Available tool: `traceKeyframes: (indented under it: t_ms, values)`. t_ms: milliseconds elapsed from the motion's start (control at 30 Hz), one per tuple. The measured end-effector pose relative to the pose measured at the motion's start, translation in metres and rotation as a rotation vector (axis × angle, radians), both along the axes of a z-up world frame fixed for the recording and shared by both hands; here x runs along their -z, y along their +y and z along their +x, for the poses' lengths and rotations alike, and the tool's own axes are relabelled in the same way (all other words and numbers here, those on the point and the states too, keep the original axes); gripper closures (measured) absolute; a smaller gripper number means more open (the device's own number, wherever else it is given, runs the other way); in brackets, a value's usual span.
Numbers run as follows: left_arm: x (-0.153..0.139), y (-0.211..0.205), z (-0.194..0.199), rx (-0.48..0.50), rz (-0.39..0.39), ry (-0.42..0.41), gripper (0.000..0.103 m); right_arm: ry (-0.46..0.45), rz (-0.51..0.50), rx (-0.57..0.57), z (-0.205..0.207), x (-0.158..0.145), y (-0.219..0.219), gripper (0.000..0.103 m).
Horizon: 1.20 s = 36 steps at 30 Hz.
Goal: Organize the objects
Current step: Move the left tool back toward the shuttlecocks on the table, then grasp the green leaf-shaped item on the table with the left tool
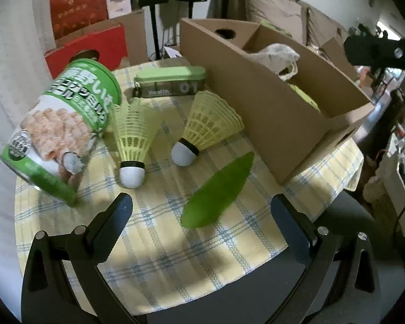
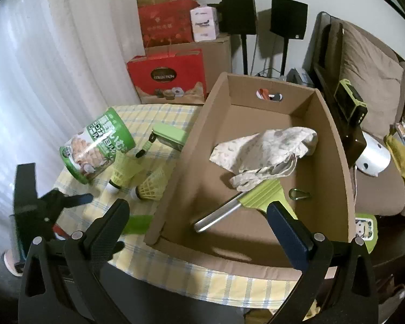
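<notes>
On the yellow plaid tablecloth (image 1: 159,245) lie a tipped green can (image 1: 64,132), two yellow shuttlecocks (image 1: 133,137) (image 1: 205,127), a green pill case (image 1: 172,82) and a flat green leaf-shaped piece (image 1: 218,194). My left gripper (image 1: 202,213) is open and empty, just short of the leaf piece. An open cardboard box (image 2: 334,145) holds a patterned cloth bag (image 2: 267,151), a green squeegee with a metal handle (image 2: 245,202) and a small metal clip (image 2: 297,194). My right gripper (image 2: 198,216) is open and empty above the box's near side.
Red gift boxes (image 2: 170,78) and cardboard cartons stand behind the table by a white curtain. Two black speakers on stands (image 2: 289,19) are at the back. A brown sofa (image 2: 372,81) with clutter is to the right. The left gripper shows in the right wrist view (image 2: 51,205).
</notes>
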<state>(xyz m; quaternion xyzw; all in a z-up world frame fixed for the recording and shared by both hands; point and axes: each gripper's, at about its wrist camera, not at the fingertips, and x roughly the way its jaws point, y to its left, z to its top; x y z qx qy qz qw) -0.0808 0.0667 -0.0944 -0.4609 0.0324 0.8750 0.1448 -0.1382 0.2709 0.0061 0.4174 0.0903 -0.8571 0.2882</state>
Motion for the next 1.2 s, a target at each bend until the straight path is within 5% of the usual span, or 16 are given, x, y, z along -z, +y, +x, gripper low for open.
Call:
traceKeyframes:
  t_ms: [667, 833, 900, 1200]
  values:
    - [0.029, 0.021, -0.017, 0.197, -0.098, -0.073, 0.028, -0.016, -0.044, 0.004, 0.005, -0.002, 0.006, 0.001]
    - [0.028, 0.022, -0.019, 0.226, -0.069, -0.073, 0.049, -0.031, -0.043, 0.009, 0.003, 0.005, 0.007, 0.001]
    - [0.026, 0.023, -0.017, 0.236, -0.068, -0.072, 0.069, -0.037, -0.044, 0.014, 0.002, 0.006, 0.007, 0.001]
    - [0.020, 0.003, -0.016, 0.167, 0.053, -0.094, 0.085, -0.042, -0.039, 0.012, 0.001, 0.009, 0.005, 0.001]
